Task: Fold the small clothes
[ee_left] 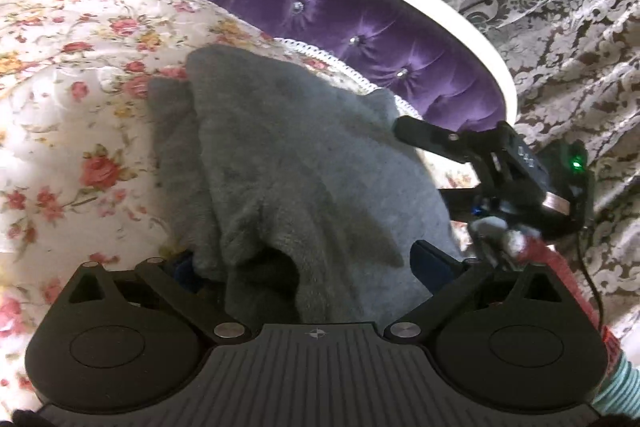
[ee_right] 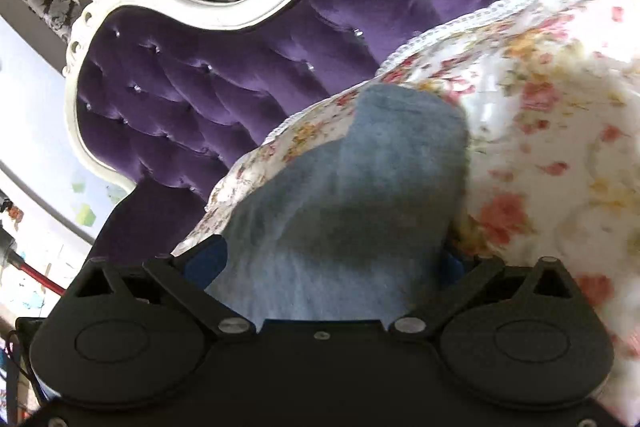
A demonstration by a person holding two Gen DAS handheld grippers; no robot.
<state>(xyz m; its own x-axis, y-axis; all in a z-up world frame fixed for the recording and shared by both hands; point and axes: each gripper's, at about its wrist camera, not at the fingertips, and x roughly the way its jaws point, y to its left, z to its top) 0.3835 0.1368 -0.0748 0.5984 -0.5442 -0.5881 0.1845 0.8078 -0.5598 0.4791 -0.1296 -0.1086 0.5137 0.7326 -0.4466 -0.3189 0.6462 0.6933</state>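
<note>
grey fleece garment [ee_left: 304,163] lies bunched on the floral bedspread [ee_left: 60,115], near the purple tufted headboard [ee_left: 304,7]. left gripper [ee_left: 308,267] – fingers spread wide, cloth heaped between them, pads not pressing. right gripper [ee_right: 336,263] – jaws at full spread, garment between them, unpinched; its finger [ee_left: 424,133] touches the cloth's far edge.

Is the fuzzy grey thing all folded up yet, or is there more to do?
Partly. Done: the grey garment on the flowery bedspread already has one layer doubled over another. In hand: both grippers sit at its near edge, the left gripper and the right gripper each spread wide with cloth between the fingers. Left: it looks lumpy and uneven, so it probably needs another fold and smoothing.
</note>
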